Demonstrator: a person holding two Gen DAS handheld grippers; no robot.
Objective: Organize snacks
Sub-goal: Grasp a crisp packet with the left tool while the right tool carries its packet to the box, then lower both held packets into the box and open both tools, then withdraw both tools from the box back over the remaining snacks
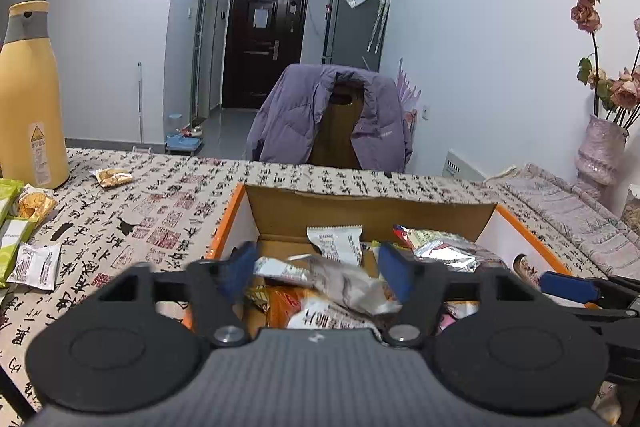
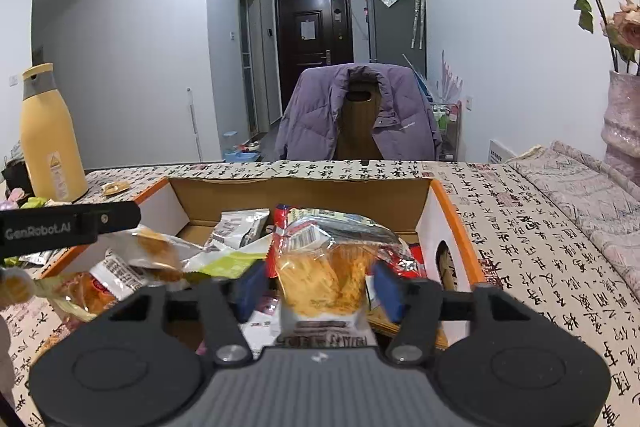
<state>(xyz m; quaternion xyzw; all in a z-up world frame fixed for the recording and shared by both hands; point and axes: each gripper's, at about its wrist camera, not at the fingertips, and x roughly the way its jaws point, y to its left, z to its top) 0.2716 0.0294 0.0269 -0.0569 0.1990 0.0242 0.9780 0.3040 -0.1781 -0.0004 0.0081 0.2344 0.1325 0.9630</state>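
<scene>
Both grippers hover over the cardboard box [image 1: 372, 211] with jaws wide: left gripper [image 1: 316, 269] above a blurred wrapper [image 1: 344, 283], right gripper [image 2: 316, 287] straddling a yellow pastry packet [image 2: 320, 279], seemingly dropping them in.

One box [image 1: 400, 215], one bottle [image 1: 30, 99], one vase [image 1: 600, 151].

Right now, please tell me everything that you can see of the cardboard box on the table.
The box is open-topped brown cardboard inside, with white outer sides and orange rims. It stands upright on the tablecloth. Its right wall has an oval handle hole. Many snack packets lie piled inside. Both grippers hang over its near side, the left gripper and the right gripper, each with a packet between the open jaws.
</scene>
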